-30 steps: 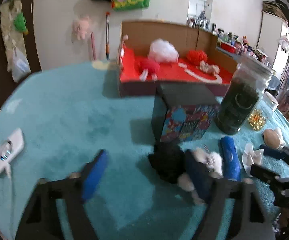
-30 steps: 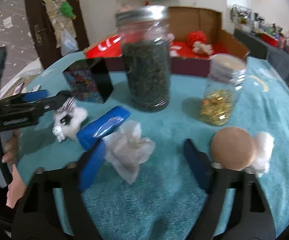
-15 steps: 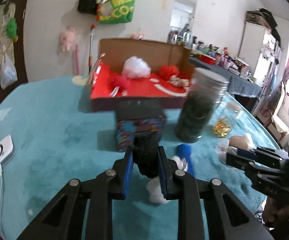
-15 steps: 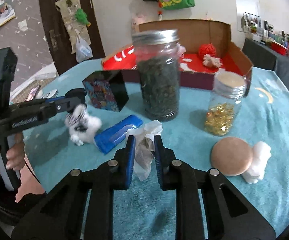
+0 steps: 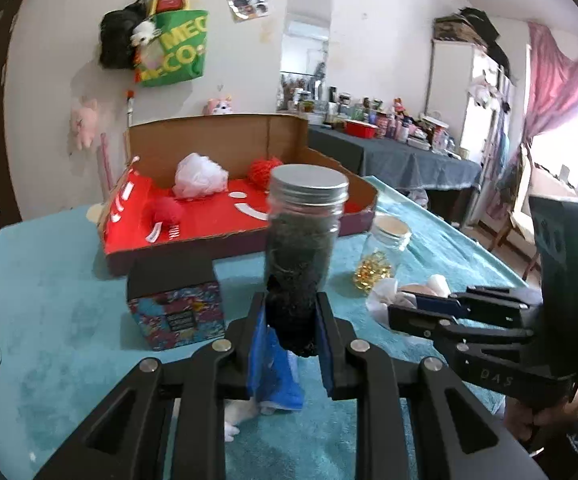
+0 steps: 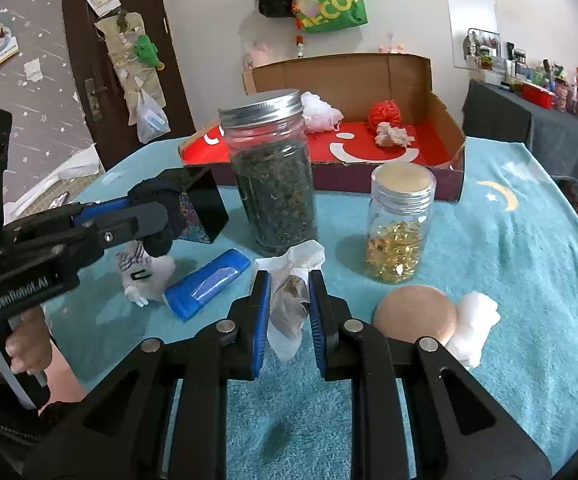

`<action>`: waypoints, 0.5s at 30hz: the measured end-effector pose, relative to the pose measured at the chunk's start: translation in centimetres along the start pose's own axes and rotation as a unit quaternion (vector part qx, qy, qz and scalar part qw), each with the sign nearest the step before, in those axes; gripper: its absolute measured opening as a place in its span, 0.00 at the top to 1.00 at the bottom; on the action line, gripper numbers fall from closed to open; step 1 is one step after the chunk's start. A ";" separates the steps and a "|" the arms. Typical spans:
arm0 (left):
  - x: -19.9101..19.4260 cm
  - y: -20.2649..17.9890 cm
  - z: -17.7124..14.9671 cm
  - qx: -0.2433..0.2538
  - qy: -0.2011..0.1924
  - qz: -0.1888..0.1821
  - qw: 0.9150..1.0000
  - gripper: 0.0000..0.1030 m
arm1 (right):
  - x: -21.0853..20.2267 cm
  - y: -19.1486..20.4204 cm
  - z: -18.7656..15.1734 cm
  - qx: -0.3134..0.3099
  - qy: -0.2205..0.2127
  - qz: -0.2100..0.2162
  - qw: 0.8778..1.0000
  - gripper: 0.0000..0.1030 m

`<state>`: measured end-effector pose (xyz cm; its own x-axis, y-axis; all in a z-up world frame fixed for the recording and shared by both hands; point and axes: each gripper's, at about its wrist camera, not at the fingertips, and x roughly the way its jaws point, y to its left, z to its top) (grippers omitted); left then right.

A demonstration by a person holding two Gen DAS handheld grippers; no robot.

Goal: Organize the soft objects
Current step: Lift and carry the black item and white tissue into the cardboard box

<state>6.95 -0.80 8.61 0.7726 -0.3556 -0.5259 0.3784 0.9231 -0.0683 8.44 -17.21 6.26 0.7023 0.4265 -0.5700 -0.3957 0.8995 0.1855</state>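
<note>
I have the left tongs [image 5: 291, 322] clamped on a black fuzzy pom-pom [image 5: 292, 320]; it sits between the blue pads, bulging above and below them, its long axis roughly vertical. My right tongs [image 6: 289, 312] are clamped on a crumpled white mesh pouch with a brown filling [image 6: 289, 304], which stands upright between the pads, one end above them and one hanging below.

Only the right wrist view shows the small white plush toy [image 6: 145, 276] and the blue cylindrical roll [image 6: 205, 284] clearly, lying side by side on the teal-carpeted bench [image 6: 509, 264], the roll's axis slanting up to the right. Near my right tongs lie a round tan puff [image 6: 413, 312] and a white cotton lump [image 6: 473, 320], touching.

Further out stand a tall glass jar of dark leaves [image 6: 273, 176] and a small jar of gold pieces [image 6: 401, 232]. Beyond them sits the open red-lined cardboard box [image 5: 217, 216]. Only the left wrist view shows its red pom-pom [image 5: 165, 212].
</note>
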 end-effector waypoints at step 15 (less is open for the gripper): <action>3.8 -0.5 -2.5 -0.018 0.071 -0.058 0.996 0.76 | 1.4 0.2 -0.6 0.006 0.019 0.013 1.000 0.83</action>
<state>8.40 -2.23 4.55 0.6443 -0.4376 -0.6272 0.4402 0.8828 -0.1637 8.98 -16.51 5.04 0.6694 0.4459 -0.5941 -0.4061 0.8894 0.2099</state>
